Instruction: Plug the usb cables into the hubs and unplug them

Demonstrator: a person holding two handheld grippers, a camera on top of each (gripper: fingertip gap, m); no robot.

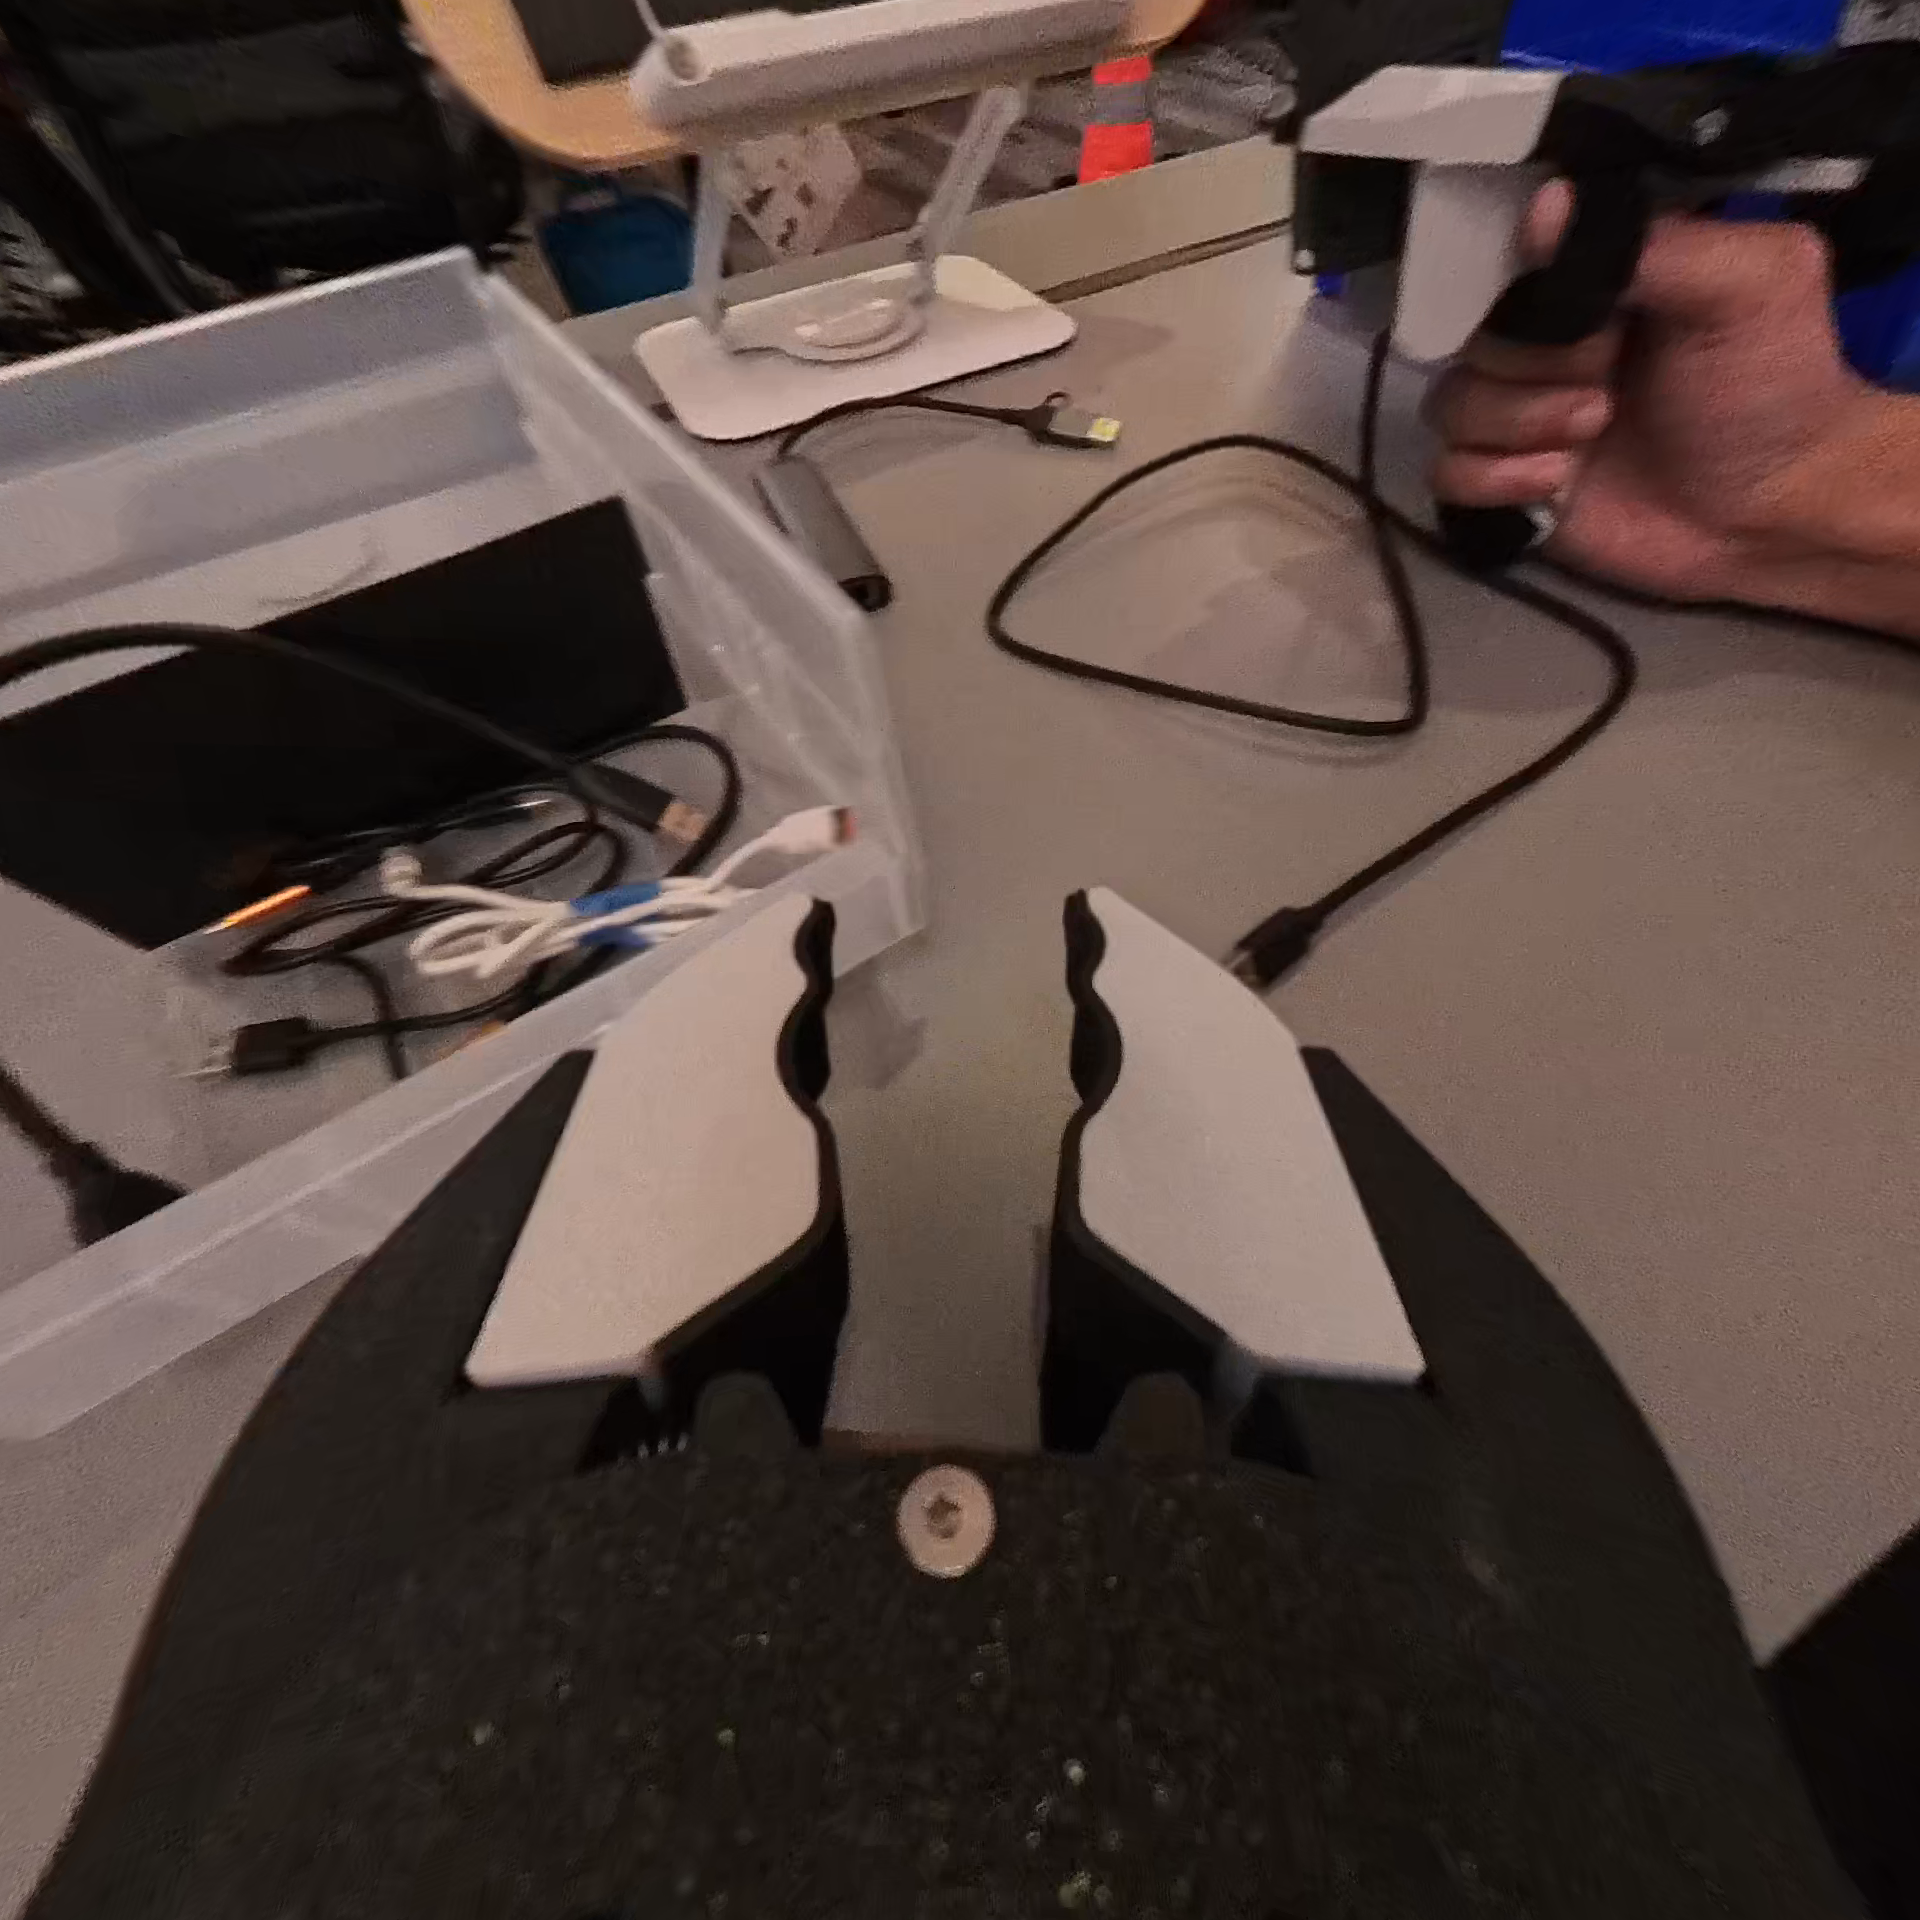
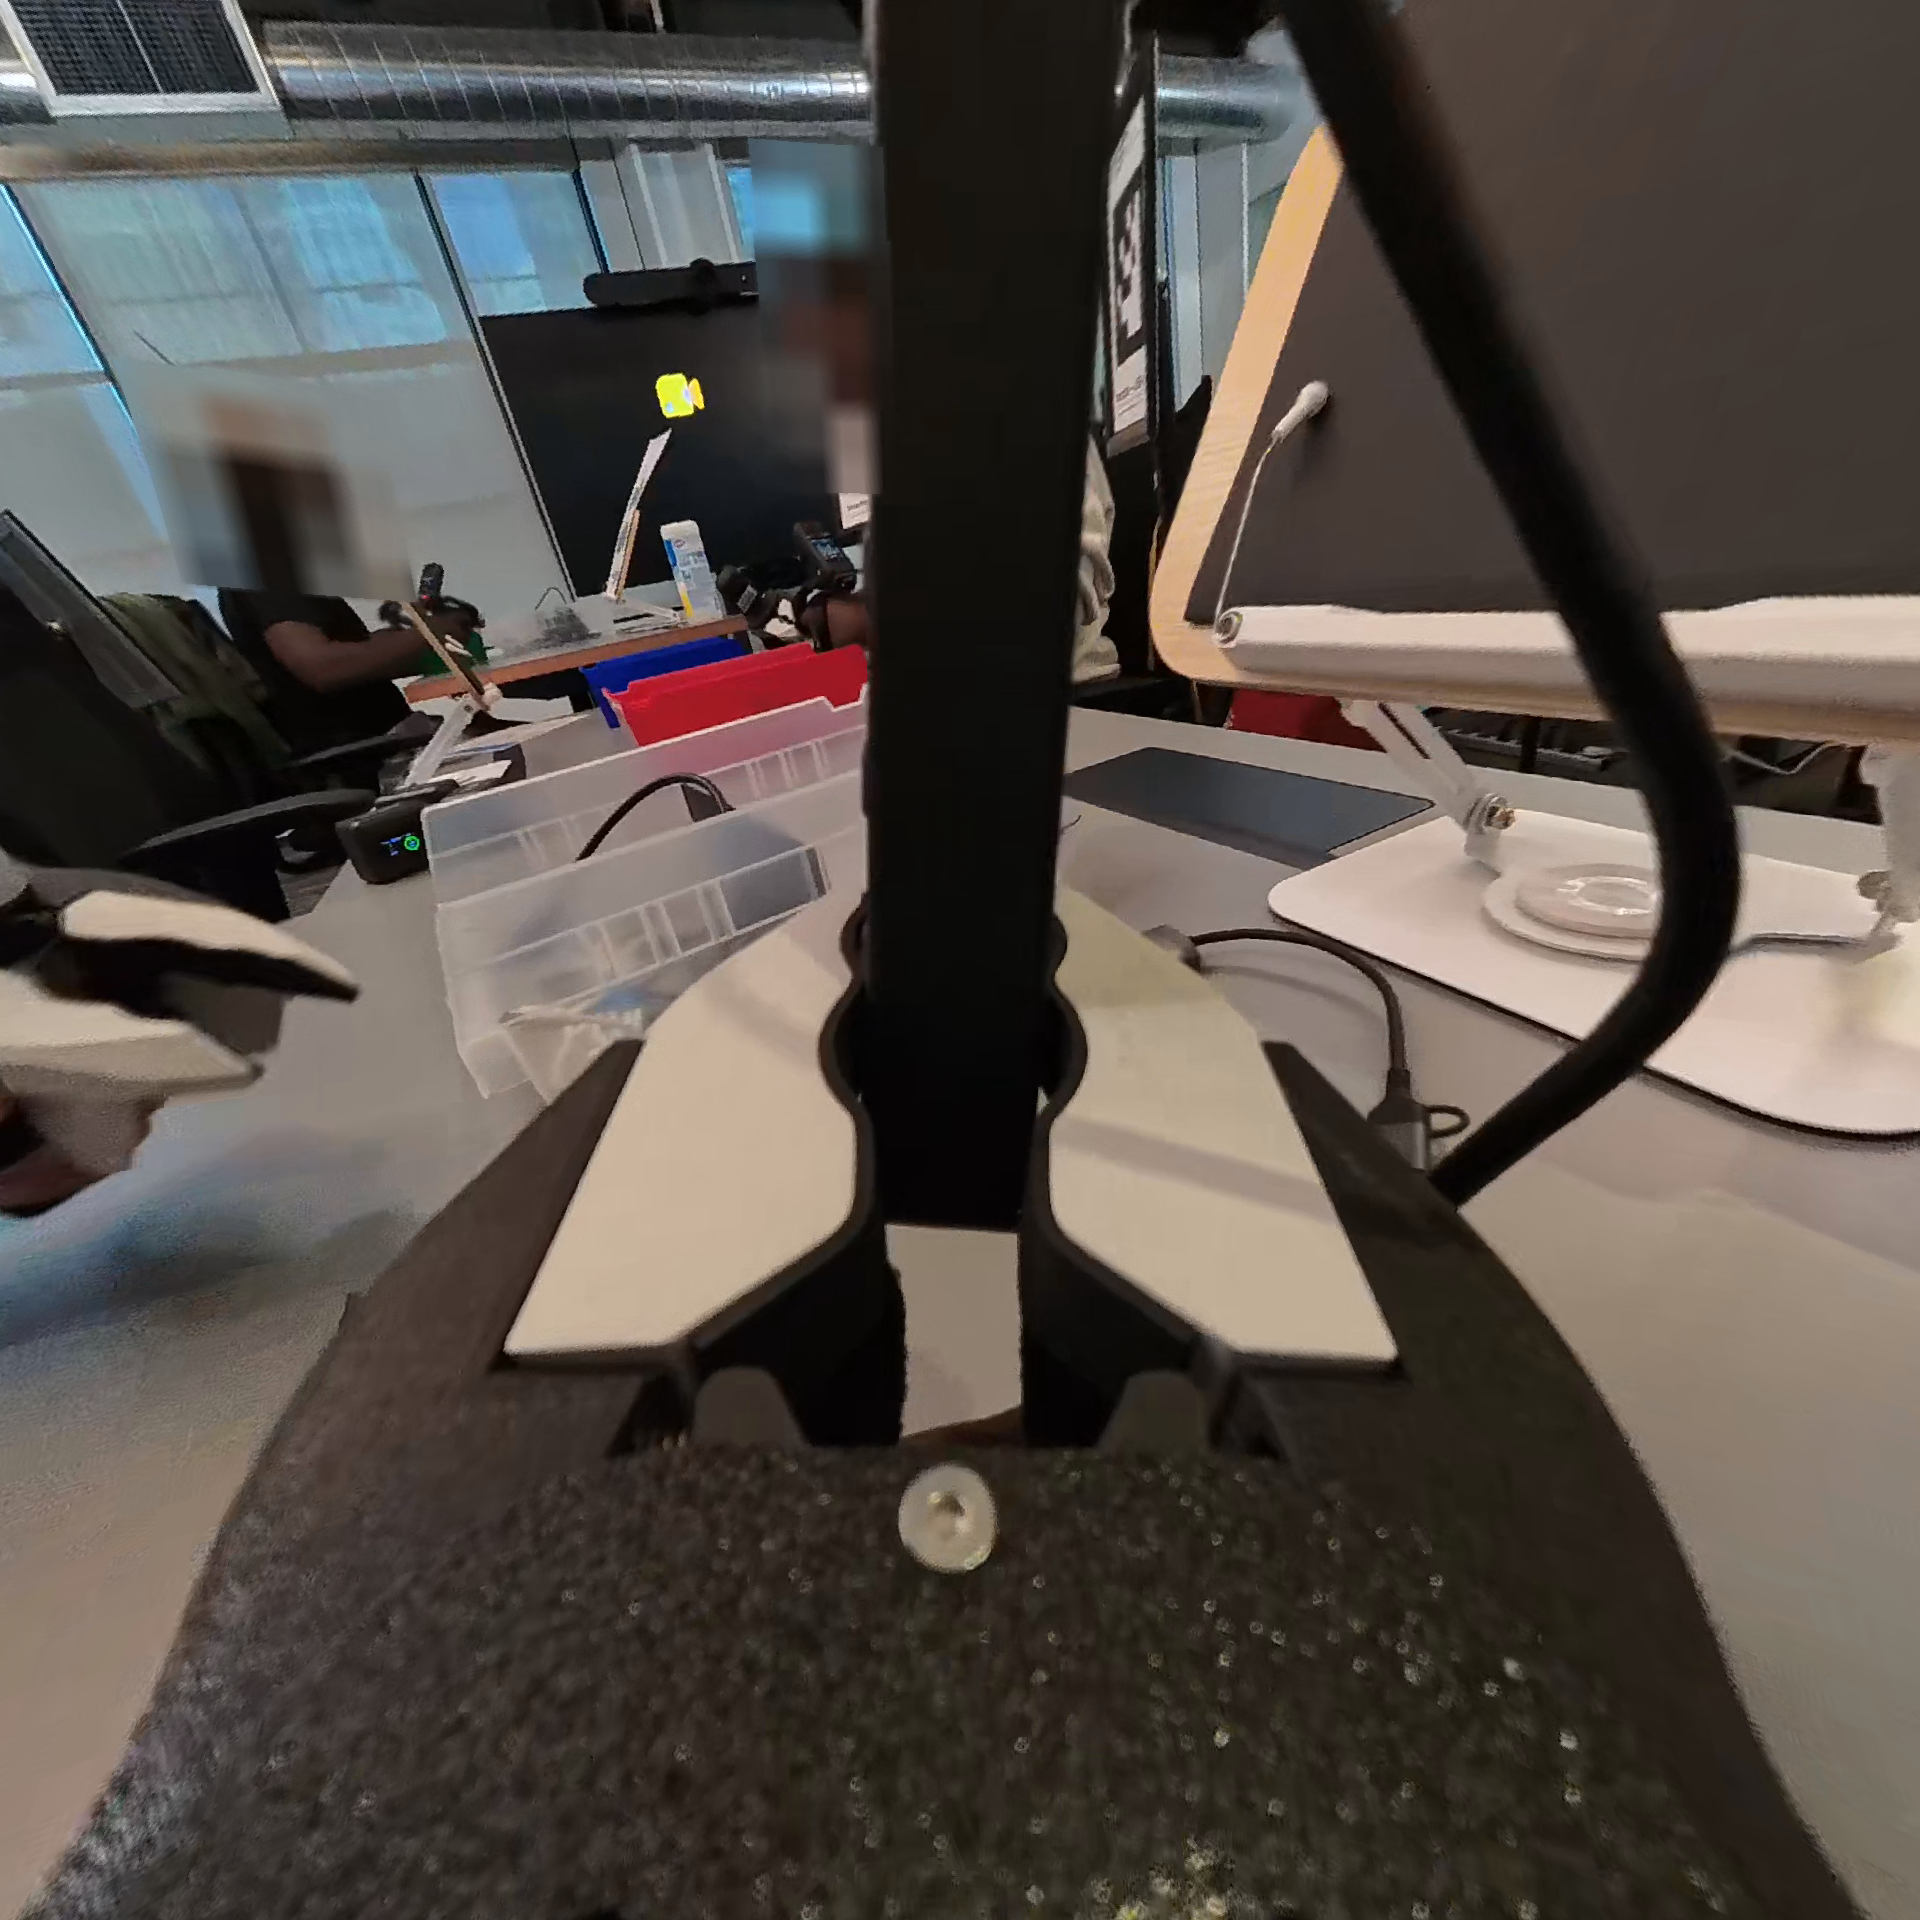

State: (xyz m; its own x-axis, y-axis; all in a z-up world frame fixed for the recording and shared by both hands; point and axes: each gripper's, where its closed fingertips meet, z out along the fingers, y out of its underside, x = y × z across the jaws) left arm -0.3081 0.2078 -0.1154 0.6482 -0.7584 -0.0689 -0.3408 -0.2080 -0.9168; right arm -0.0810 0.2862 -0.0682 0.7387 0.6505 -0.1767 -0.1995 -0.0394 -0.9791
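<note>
My left gripper (image 1: 948, 925) is open and empty. It hovers over the grey table (image 1: 1558, 1143), beside the corner of a clear bin. A black USB cable (image 1: 1392, 613) lies looped on the table, and its plug (image 1: 1273, 945) is just right of my right fingertip. My right gripper (image 2: 961, 956) is shut on a long black hub (image 2: 966, 623) held upright. The hub's black cable (image 2: 1662, 790) curves down to the table. A hand holds that gripper, which also shows in the left wrist view (image 1: 1351, 197). A grey hub (image 1: 821, 530) lies by the bin, its short lead ending in a connector (image 1: 1086, 426).
A clear plastic bin (image 1: 727, 582) on the left holds several black and white cables (image 1: 540, 914) and a black box. A white laptop stand (image 1: 852, 343) stands at the back of the table. People sit at desks in the far background.
</note>
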